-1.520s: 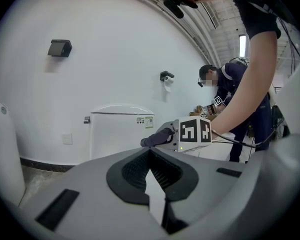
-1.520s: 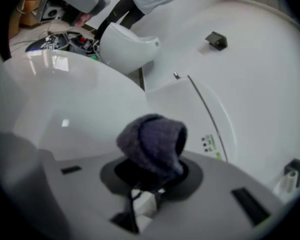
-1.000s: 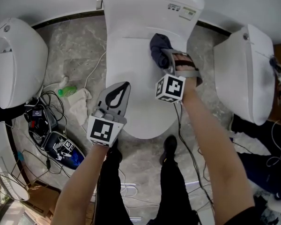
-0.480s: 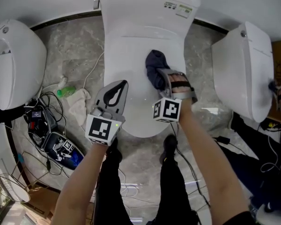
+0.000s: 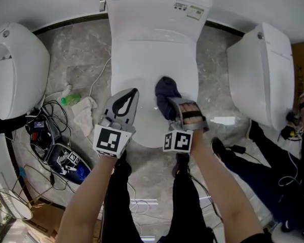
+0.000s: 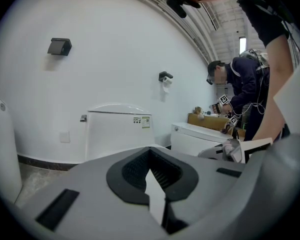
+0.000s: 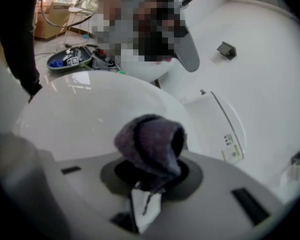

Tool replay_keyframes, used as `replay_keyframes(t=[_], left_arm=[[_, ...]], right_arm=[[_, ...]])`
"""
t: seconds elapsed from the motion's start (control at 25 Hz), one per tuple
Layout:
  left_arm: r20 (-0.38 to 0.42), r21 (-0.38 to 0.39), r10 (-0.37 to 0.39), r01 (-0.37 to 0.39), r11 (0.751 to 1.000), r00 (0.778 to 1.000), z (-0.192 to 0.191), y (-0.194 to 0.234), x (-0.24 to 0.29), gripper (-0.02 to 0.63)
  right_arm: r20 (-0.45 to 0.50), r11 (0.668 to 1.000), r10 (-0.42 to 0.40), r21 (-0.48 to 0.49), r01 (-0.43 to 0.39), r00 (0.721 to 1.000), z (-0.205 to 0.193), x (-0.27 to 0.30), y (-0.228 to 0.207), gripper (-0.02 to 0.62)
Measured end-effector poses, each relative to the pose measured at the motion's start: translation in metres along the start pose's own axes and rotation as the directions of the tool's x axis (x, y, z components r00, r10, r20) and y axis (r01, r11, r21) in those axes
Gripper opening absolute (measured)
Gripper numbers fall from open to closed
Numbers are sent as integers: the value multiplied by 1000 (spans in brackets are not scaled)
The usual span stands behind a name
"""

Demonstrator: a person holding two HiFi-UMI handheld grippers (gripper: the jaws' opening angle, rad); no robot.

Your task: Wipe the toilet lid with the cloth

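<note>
1. Toilets: 3 in head view. Centre one has the toilet lid (image 5: 142,70) down; left toilet (image 5: 15,70) and right toilet (image 5: 263,75) flank it.
2. Claws: 2, each w/ 1 marker cube (left cube (image 5: 111,140), right cube (image 5: 178,141)). Cloth: 1.
3. Right claw (image 5: 171,105): jaws clamped on the dark cloth (image 5: 164,91). Cloth is bunched and pressed on the lid, front-right part.
4. Left claw (image 5: 134,91): jaws together, nothing between them. It sits over the lid's front-left edge; contact w/ lid can't be told.
5. Writing: 1 label (image 5: 195,12) on the tank (image 5: 157,6), print too small to read. Cubes show b/w square patterns only.
6. Vs 1 s ago: right claw + cloth have come from the lid's rear, near the tank, toward the front. Left claw approx same spot.
</note>
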State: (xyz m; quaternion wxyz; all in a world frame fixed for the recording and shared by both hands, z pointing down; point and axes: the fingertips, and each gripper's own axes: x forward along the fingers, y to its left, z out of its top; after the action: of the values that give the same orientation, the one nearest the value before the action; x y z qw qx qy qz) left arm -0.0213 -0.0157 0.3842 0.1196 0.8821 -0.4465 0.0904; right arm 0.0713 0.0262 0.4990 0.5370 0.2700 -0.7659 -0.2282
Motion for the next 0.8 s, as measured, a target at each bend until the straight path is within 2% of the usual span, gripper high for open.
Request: replay_keyframes(t=[0.2,0.6,0.8], left_arm=[[4,-4,0,0,1000,1000,0,-3,2,9],[0,-10,-9,9,1000,1000,0,-11,2,9],[19,16,-4,4,1000,1000,2,-7,0,9]], right_arm=[[-7,999,22,34,-22,1000,-2,-17,24,98],[6,996,73,42,-73,997,4,-51,72,98],[3,994,90,57,-90,996,8,-60,84,98]])
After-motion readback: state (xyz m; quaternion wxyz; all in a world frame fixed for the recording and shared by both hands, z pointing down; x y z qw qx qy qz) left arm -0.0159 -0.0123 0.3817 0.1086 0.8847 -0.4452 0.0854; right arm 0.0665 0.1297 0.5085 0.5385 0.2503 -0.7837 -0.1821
